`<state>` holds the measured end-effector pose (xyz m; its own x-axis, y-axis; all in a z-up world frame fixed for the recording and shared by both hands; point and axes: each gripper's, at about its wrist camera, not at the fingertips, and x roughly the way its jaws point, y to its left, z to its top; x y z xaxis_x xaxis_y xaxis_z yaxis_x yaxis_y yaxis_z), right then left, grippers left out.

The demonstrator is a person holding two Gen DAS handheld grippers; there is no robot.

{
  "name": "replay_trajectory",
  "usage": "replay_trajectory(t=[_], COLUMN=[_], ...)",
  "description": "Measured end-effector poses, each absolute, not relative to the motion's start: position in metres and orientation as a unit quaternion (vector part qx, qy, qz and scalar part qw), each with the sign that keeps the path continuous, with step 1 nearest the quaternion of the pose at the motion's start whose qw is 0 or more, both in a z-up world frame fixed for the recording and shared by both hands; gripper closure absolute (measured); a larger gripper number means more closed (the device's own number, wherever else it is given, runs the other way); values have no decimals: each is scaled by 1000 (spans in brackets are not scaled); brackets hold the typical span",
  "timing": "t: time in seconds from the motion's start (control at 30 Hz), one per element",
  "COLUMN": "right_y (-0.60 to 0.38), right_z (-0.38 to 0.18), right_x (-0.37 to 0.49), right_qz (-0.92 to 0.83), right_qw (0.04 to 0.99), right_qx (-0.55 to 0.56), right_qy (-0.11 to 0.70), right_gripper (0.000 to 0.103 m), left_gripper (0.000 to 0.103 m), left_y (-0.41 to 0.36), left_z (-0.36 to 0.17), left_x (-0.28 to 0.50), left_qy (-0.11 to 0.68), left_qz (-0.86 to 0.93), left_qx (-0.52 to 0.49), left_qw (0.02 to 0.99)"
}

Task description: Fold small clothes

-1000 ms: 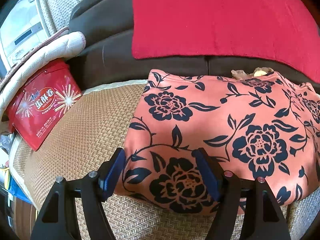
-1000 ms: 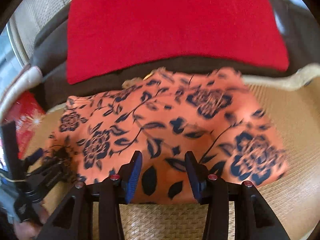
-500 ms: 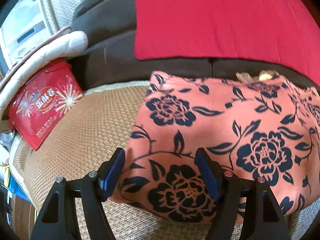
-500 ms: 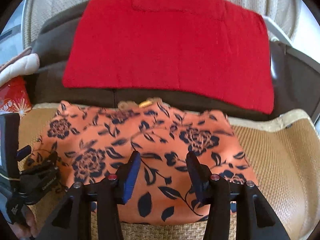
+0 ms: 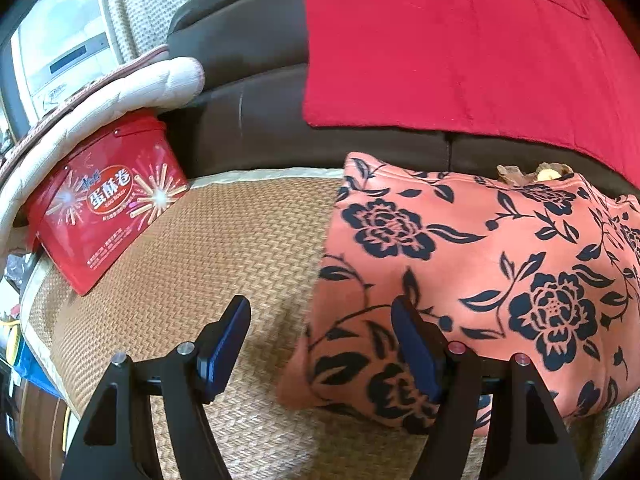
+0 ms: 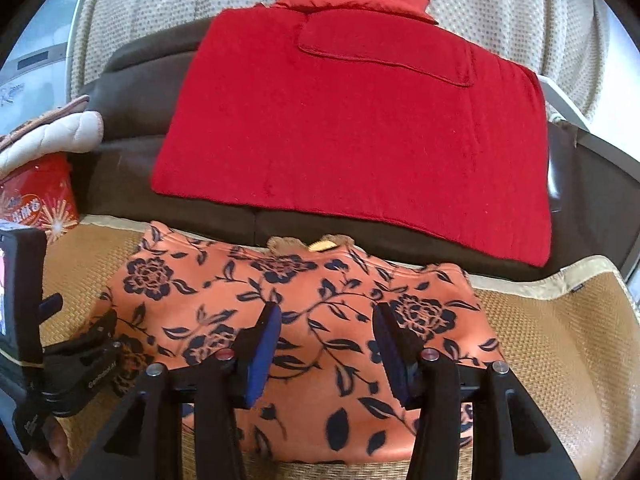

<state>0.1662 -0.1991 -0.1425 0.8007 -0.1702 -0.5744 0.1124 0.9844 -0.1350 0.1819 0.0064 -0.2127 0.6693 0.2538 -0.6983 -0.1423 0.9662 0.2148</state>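
Left wrist view: a red rectangular tin [image 5: 108,204] leans at the far left edge of the seat; its oval label carries large white Chinese characters, 蛋酥卷, with smaller print beneath that is too fine to read and a firework pattern on both sides. A cream quilted pad [image 5: 120,96] lies over its top. The surface is a tan woven straw mat with a pale cloth border [image 5: 192,256], laid on the seat of a dark brown sofa [image 5: 248,112]. A flat red knitted garment [image 5: 460,48] lies against the sofa back. Behind the sofa hangs cream dotted fabric, and a white appliance stands at the upper left. The task's thing, a folded salmon-orange cloth printed with dark navy roses and vines [image 5: 480,264], lies on the mat right of centre, its far edge at the sofa back, its surface smooth and slightly puffed. The left gripper [image 5: 320,340] has its blue-padded jaws wide apart; its right finger overlaps the cloth's near left corner, the left one is over bare mat, and nothing is pinched.

Right wrist view: the tin shows at the left with the same starburst print, the writing blurred. The floral cloth [image 6: 320,312] spreads across the mat [image 6: 560,340] below the red garment [image 6: 360,120]. The right gripper [image 6: 326,344] is above the cloth's middle, jaws apart and empty. The left gripper's black body [image 6: 76,368] sits at the cloth's left edge.
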Motion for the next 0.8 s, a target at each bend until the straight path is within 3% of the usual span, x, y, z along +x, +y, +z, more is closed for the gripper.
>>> replay_trajectory(t=[0.33,0.6,0.8], right_y=[-157,-180,-198], right_z=[-150,-212,-197], right_x=[177,210,191], right_qz=[-40,-17,49], right_qw=[946,890,899], right_qx=[-71,-19,39], right_qy=[314,456,434], right_gripper=[51,50,50], left_gripper=[29,29,29], left_y=[51,65,60], left_z=[-216,-224,-231], left_x=[169,149,149], left_qy=[414,476,484], left_qz=[123,65,50], left_qx=[41,-71,-112], left_qw=[901,874,866])
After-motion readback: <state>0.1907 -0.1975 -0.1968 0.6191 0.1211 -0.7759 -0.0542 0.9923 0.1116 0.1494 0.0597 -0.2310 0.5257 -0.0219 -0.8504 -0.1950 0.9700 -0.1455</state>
